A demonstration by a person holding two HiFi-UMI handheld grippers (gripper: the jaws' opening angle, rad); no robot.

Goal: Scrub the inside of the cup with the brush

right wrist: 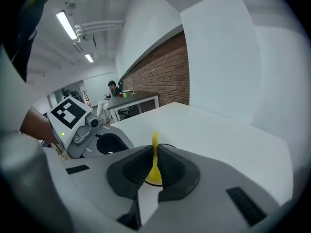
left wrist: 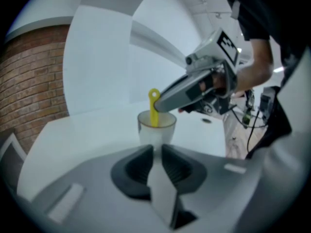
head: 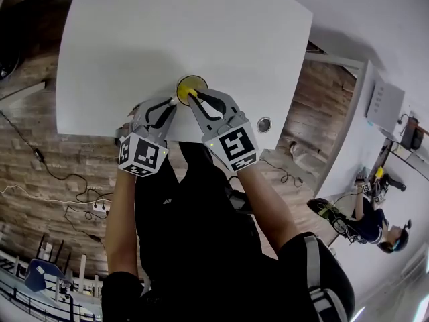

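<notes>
At the worktop's (head: 167,32) near edge, our left claw (head: 173,101) grips the cup (head: 192,84) by its wall; our right claw (head: 192,96) clamps the brush (left wrist: 154,108), dipped inside it.

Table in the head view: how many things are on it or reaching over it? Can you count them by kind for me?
cup: 1
brush: 1
grippers: 2 (left gripper, right gripper)
Total: 4
</notes>
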